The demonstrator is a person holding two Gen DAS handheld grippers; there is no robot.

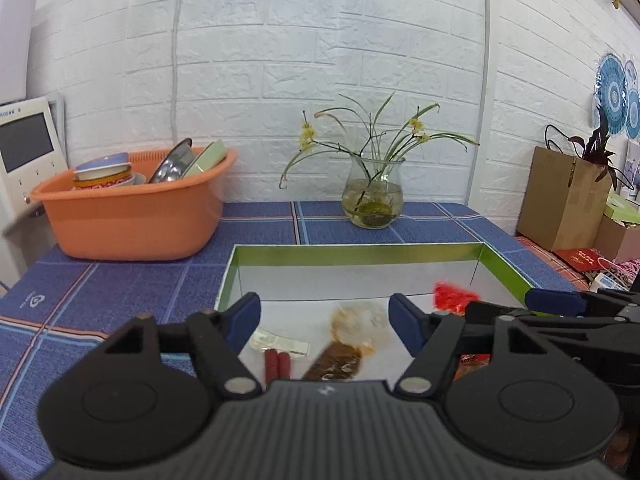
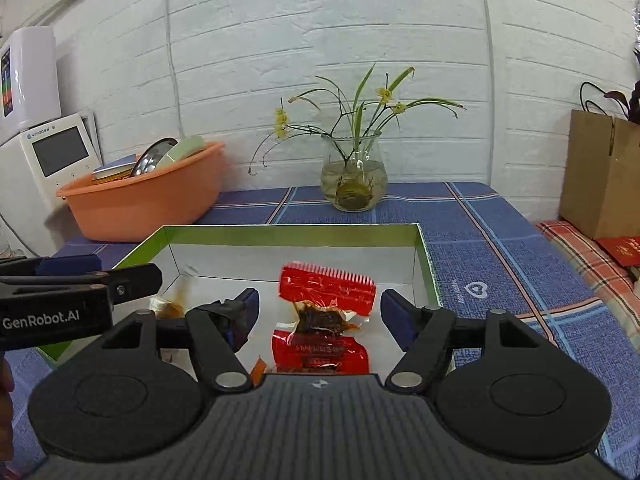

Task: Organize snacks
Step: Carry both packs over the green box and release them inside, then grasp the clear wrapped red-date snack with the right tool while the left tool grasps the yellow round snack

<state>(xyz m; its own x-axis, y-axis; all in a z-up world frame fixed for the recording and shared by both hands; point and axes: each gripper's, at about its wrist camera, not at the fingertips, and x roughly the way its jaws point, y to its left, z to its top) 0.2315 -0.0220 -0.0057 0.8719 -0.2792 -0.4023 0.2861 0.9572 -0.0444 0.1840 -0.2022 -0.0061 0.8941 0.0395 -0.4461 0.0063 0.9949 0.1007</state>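
Right wrist view showed the right hand-held gripper spread wide, empty, over a red snack packet: light, crinkly, slippery; best pinched at its sealed edge.

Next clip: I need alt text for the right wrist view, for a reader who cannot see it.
The right tool, open, hovers over a green-rimmed box holding red snack packets and a clear-wrapped brown snack. The left tool reaches in from the left. Behind stand an orange basin and a glass vase.
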